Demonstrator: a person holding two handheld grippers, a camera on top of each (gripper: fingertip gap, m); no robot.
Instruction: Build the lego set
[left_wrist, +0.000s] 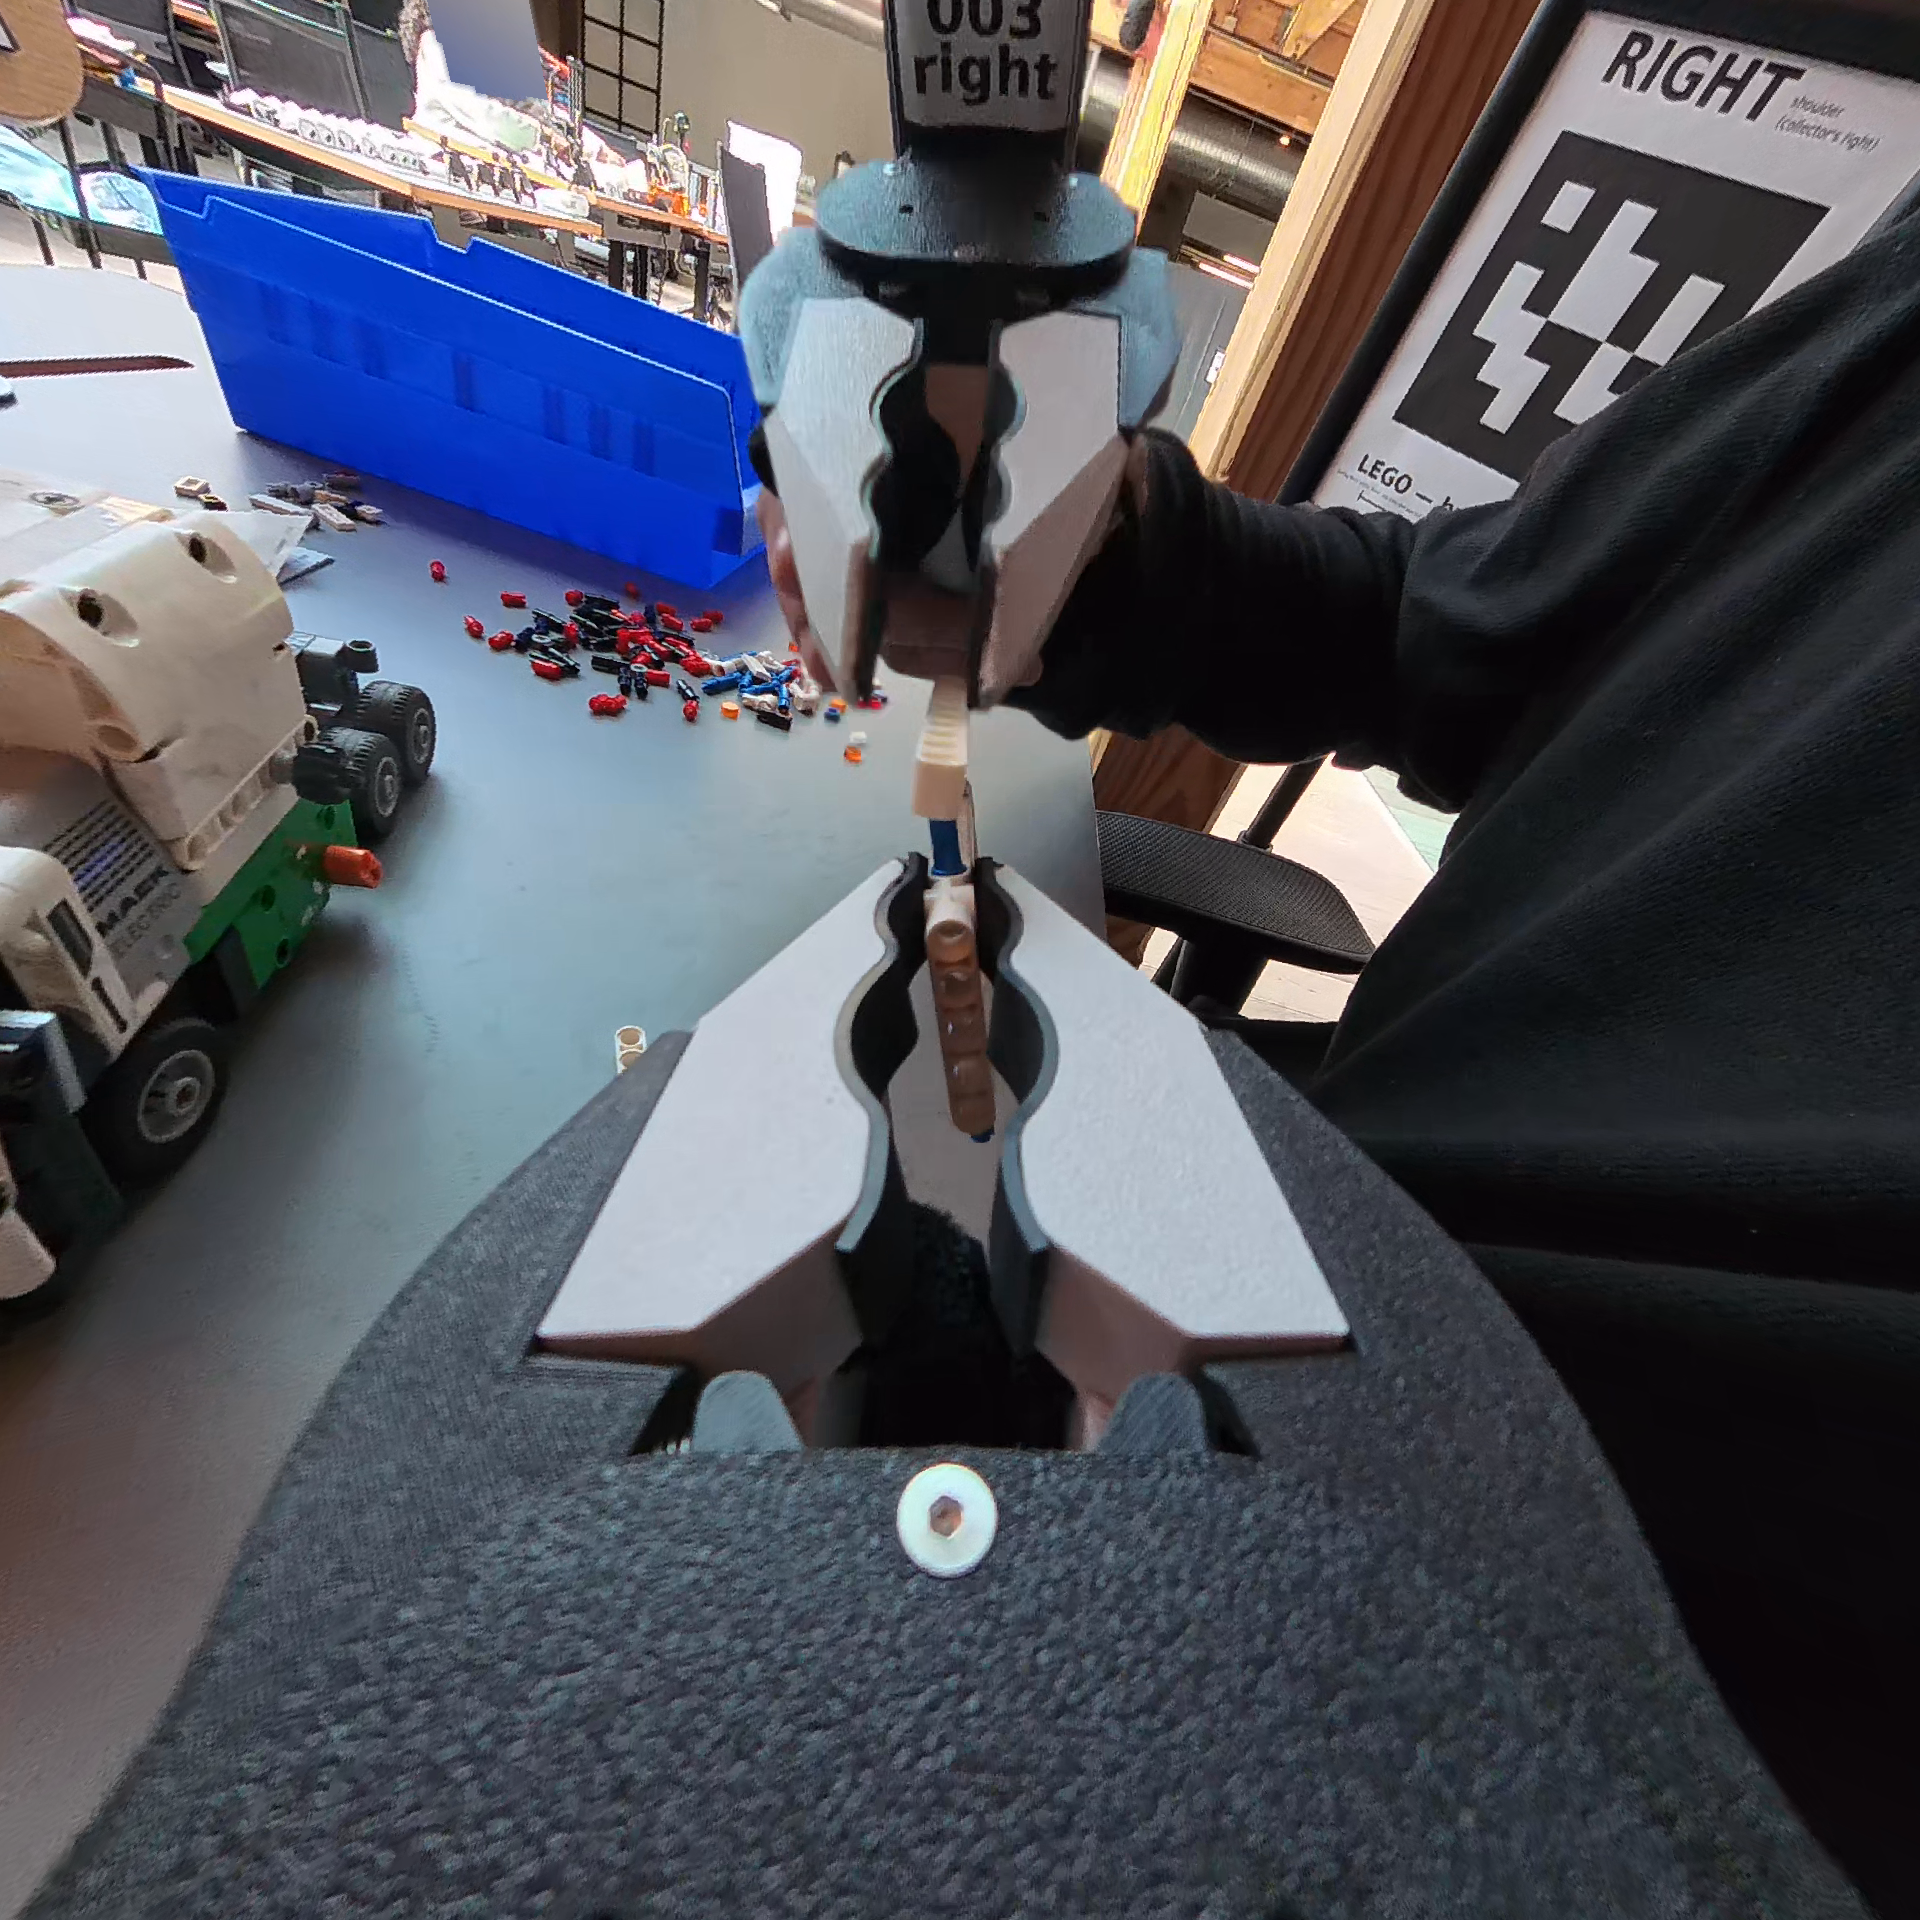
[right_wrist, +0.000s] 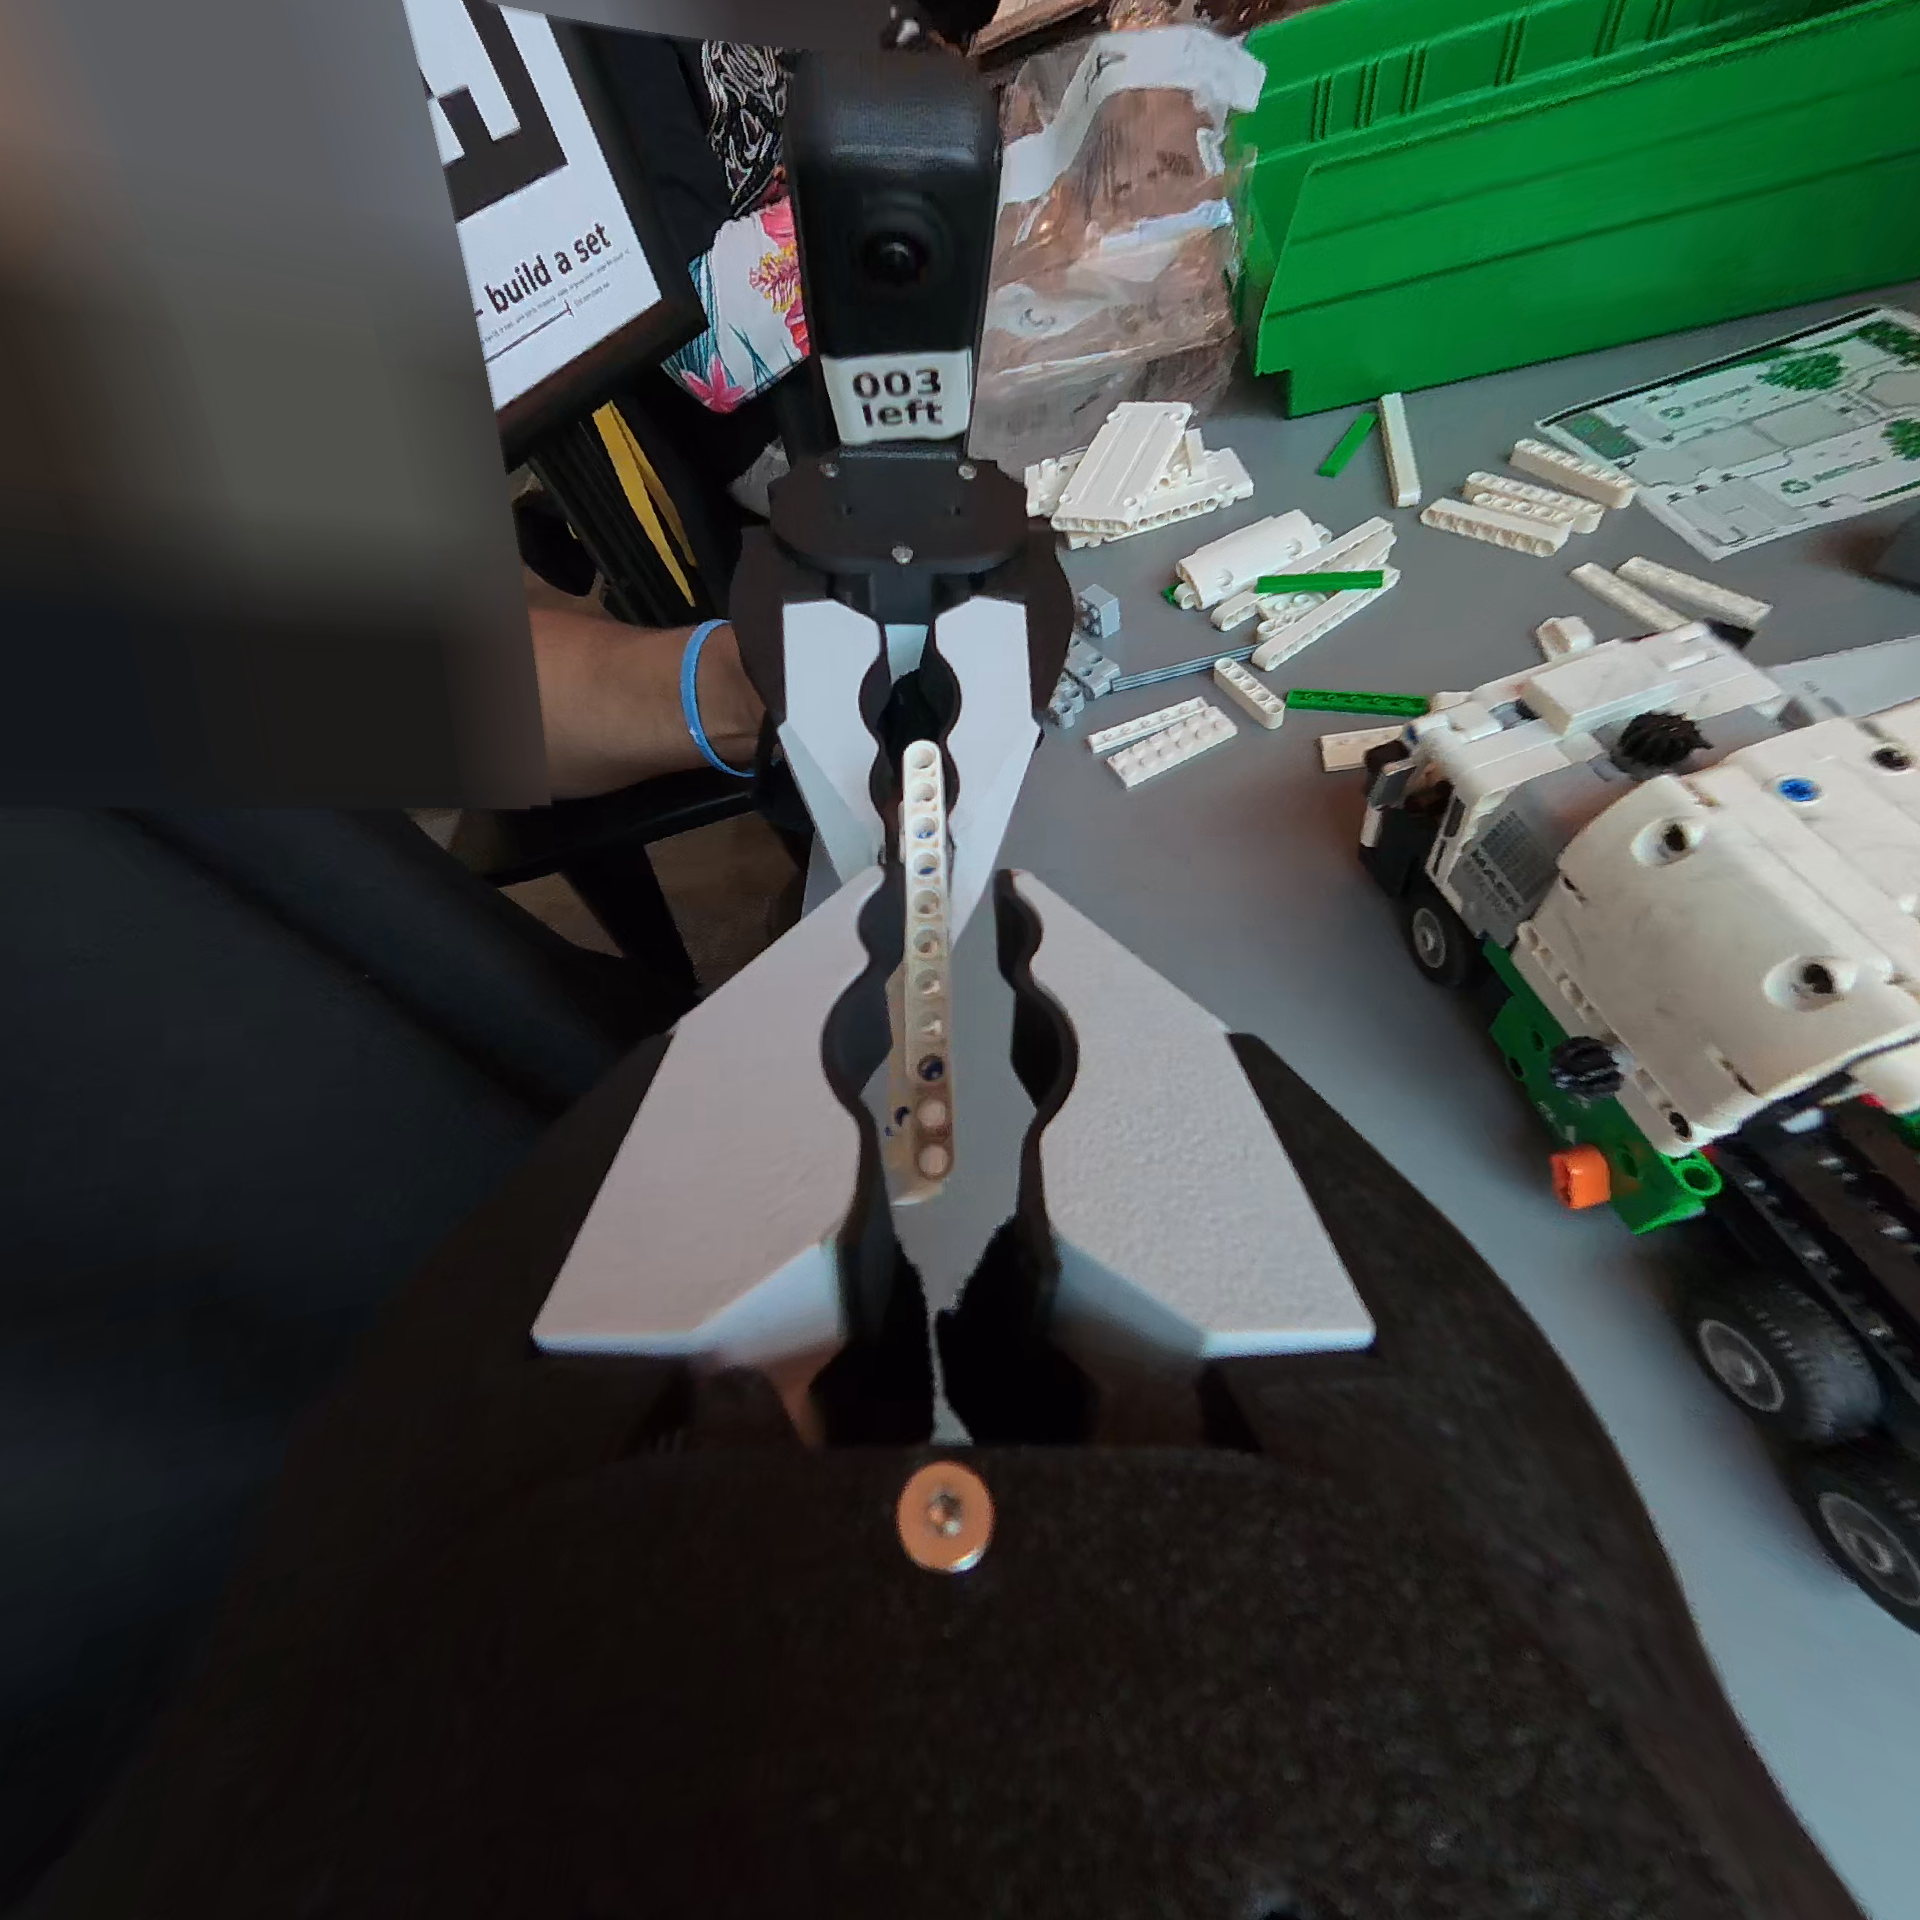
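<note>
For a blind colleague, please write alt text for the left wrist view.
The left claw and the right claw meet above a grey table, each gripping one end of a pale lego beam. A lego truck stands left.

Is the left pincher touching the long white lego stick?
Touching. In the left wrist view the left gripper has its fingers closed against the long beam, pinching it near the tips. The right wrist view shows that beam running between both grippers.
</note>
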